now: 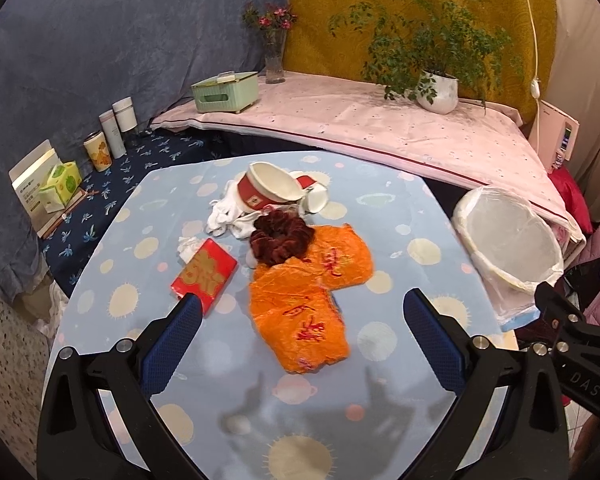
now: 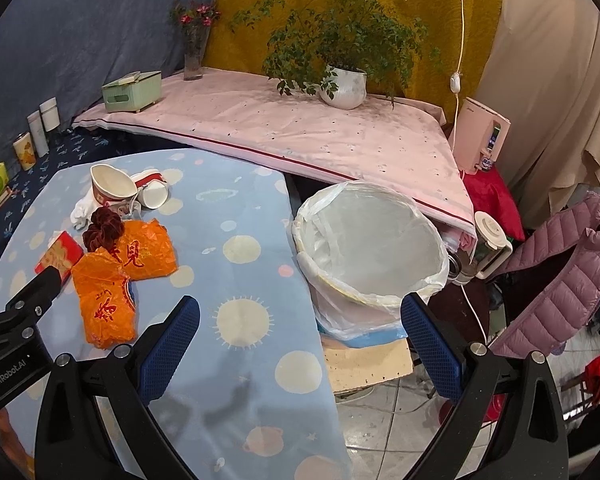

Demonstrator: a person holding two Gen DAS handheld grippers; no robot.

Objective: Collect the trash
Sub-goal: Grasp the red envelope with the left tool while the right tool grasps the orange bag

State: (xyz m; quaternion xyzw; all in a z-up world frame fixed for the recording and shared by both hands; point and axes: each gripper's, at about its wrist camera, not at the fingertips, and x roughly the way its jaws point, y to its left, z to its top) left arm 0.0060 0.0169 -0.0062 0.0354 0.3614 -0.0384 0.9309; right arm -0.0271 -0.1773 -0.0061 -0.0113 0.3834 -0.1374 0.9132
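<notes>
both blue-padded grippers, left (image 1: 300, 316) and right (image 2: 300, 316), gape wide and empty above the crumpled orange plastic bags (image 1: 304, 300) beside the white-lined round bin (image 2: 374, 248).

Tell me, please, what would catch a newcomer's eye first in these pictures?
Probably the orange plastic bags, crumpled mid-table just ahead of the open left claw, with a red packet to their left. Next, the white-lined trash bin, empty, beside the table's right edge, ahead of the open right claw.
</notes>
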